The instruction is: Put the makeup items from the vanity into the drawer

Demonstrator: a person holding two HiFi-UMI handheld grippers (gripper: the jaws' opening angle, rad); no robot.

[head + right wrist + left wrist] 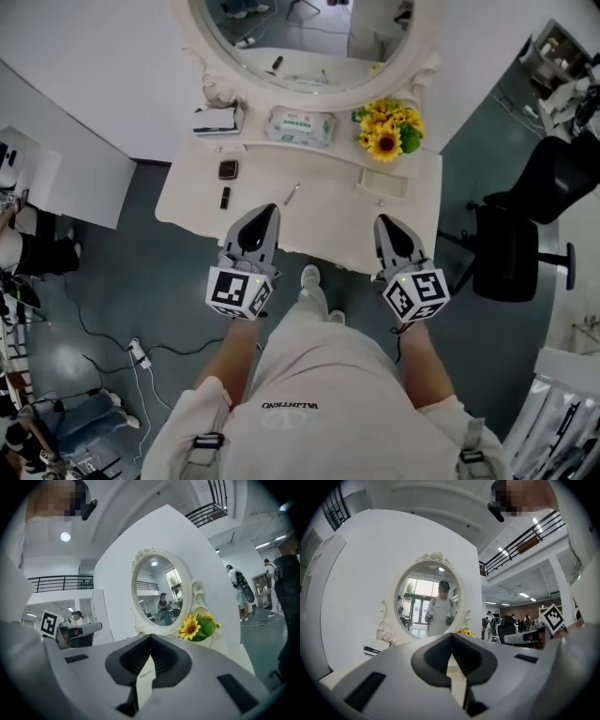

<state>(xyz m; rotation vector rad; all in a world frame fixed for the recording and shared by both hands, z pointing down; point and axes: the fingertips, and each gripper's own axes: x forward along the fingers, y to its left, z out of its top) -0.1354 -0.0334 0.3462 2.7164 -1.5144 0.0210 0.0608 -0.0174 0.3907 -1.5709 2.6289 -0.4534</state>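
Held the left tool (269, 209) shut, jaws meeting tip to tip with nothing between them. Held the right tool (383, 221) the same way, closed and empty. Poised both side by side over the near edge of the desk (328, 187), well apart from each other, tips pointing toward the oval mirror (309, 37).

Found a thin stick (292, 194) lying on the desk just beyond the left tool's tips, not touching them. Noted a small dark tube (225, 198) further left, and a dark square compact (228, 170) just behind it, the two apart. Saw a shallow recessed tray (382, 184) in the desk top beyond the right tool.

Spotted along the back of the desk, left to right, a white box with a dark band (217, 120), a pack of wipes (300, 127) and a bunch of sunflowers (386, 131), all close under the mirror.

Made out a white shoe (309, 277) on the floor between the two tools, and a black chair (511, 248) standing off to the right of the desk.
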